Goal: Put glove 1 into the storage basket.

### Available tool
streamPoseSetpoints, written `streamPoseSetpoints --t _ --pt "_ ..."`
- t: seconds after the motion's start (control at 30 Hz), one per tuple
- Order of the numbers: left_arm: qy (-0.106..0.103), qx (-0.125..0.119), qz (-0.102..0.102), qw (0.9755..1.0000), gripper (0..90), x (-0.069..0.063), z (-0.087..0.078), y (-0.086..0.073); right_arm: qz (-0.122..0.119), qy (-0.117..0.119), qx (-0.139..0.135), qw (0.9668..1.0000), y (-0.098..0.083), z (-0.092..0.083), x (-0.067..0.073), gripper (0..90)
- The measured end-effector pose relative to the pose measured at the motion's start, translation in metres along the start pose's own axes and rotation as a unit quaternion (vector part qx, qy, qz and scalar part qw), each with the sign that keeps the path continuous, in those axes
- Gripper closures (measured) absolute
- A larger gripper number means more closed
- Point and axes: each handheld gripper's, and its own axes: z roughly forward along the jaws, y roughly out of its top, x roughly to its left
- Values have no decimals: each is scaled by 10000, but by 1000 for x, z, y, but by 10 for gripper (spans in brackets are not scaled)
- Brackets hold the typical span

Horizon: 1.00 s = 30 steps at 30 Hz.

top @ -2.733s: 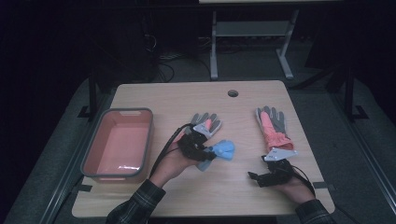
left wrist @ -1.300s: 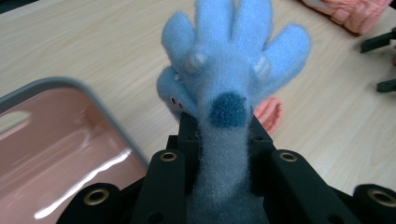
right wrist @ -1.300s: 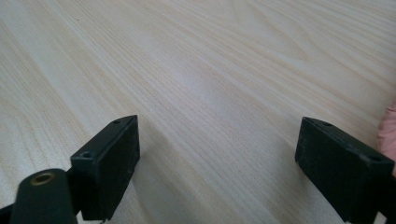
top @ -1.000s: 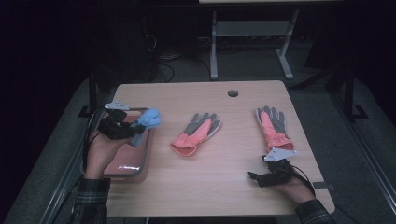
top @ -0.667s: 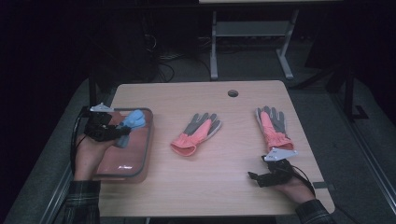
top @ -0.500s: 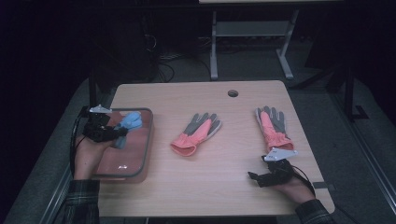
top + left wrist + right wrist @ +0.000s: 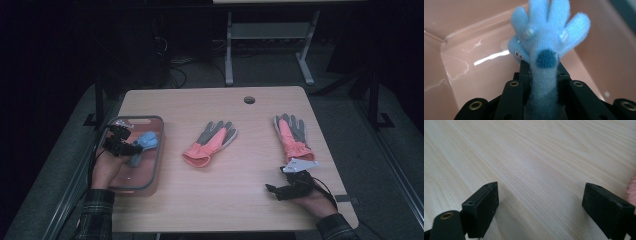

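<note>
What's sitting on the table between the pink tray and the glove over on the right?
In the high view, another grey-and-coral glove lies on the table between the pink tray and the right-hand glove, apart from both.

Tray sits at the left edge of the tabletop; plush toy is over the tray's inside, clamped in the left gripper (toy's limbs fan out ahead of the jaws). One glove lies mid-tabletop, right of the tray. A second glove lies further right, with the right gripper resting just in front of it near the front edge.
</note>
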Motion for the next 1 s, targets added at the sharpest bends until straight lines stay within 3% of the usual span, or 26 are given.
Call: streamPoseSetpoints --t 0.37,0.6,0.63,0.8,0.9,1.0 --pt "50 328 -59 9994 719 6 19 -7 8 1 4 10000 0 0 0 137" --pt "-55 412 -168 9990 665 8 22 -9 9 2 5 10000 0 0 0 137" --pt "-54 413 -215 9989 638 8 23 -9 8 1 5 10000 0 0 0 137" --pt "4 383 -253 9989 301 9 23 -8 6 1 3 10000 0 0 0 137" --pt "33 212 -268 9994 198 10 17 -6 2 0 1 10000 0 0 0 137" --pt "-33 -65 -239 9997 185 9 5 -4 3 1 2 10000 0 0 0 137"
